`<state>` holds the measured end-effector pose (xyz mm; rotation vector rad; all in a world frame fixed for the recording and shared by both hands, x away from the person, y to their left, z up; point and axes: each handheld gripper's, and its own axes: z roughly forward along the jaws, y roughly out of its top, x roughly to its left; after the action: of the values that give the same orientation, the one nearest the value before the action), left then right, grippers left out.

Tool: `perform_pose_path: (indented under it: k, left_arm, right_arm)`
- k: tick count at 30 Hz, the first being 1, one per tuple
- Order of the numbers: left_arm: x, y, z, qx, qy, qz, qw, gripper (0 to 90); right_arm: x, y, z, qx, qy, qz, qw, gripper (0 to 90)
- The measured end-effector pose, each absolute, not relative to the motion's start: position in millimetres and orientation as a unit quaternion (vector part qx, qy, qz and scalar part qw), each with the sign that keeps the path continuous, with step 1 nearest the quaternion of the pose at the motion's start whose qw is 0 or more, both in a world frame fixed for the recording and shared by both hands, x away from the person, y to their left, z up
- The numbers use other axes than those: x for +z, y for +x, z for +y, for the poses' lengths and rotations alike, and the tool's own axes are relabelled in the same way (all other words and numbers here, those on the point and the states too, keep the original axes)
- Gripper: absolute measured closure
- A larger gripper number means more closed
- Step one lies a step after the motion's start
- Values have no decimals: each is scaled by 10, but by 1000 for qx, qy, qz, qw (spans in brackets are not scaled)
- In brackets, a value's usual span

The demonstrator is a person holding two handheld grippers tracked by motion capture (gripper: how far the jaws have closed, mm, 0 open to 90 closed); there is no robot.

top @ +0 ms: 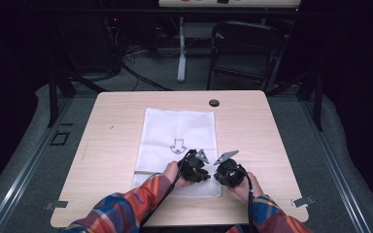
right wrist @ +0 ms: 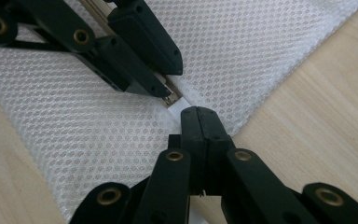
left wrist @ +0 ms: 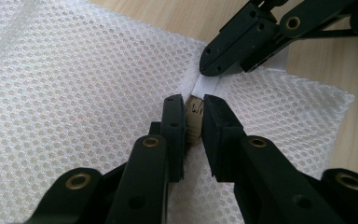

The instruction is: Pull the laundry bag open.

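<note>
The white mesh laundry bag (top: 179, 145) lies mid-table, both grippers at its near edge. Left gripper view: the left gripper (left wrist: 193, 108) pinches the zipper pull (left wrist: 194, 122). Right gripper view: the right gripper (right wrist: 199, 113), jaws pressed together, clamps the zipper tape (right wrist: 179, 106).

High view: light wooden table top (top: 252, 121) lit evenly from above, surrounding room dark, corners nearly black. Picture is soft and low in detail; white mesh laundry bag (top: 179, 131) reads almost flat white, weave lost. Both gripper views are bright and diffuse, shadows under the jaws faint, no hard glare. Mesh weave sharp mid-frame, black jaw bodies at the bottom edge slightly soft. Mild stretch toward the edges.
</note>
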<state>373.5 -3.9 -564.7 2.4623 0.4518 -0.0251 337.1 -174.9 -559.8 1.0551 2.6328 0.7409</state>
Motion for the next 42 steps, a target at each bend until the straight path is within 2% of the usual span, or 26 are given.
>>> perform_pose_path:
  k: [34, 42]
  left_arm:
    - [-5637, 3778, 174, -30, 932, 191, 306, 808]
    - [-5643, 3773, 174, -28, 931, 193, 309, 805]
  right_arm:
    - [-5561, 3372, -1693, 241, 364, 892, 114, 896]
    - [-5566, 3413, -1513, 252, 354, 892, 125, 900]
